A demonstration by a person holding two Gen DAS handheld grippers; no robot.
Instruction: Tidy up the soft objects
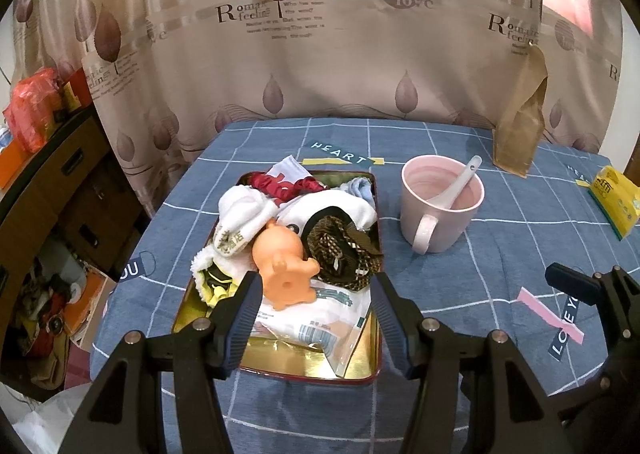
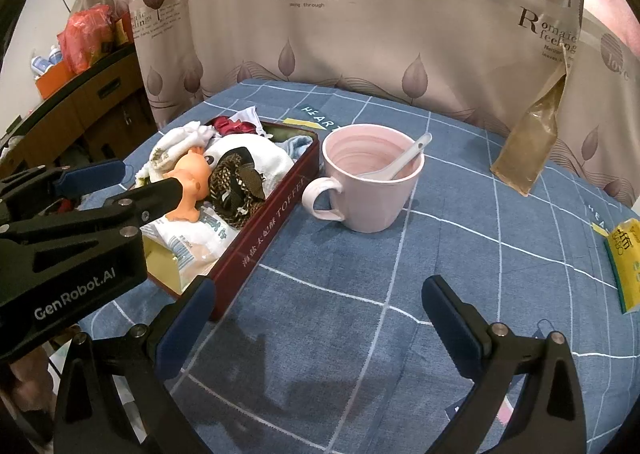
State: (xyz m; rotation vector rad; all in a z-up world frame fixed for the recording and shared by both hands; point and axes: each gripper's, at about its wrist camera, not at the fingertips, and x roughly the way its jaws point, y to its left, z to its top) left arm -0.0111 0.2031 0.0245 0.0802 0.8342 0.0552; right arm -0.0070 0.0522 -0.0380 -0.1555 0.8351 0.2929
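The left gripper, jaws wide and empty, should descend centred over the orange rubber doll at mid-frame in the red rectangular tin; the right gripper hangs open too.

tin: glossy gold metal | mug: smooth ceramic | tablecloth: matt cloth

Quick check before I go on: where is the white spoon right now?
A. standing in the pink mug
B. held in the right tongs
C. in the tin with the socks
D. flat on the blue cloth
A: the white spoon leans inside the pink mug, its handle over the rim.
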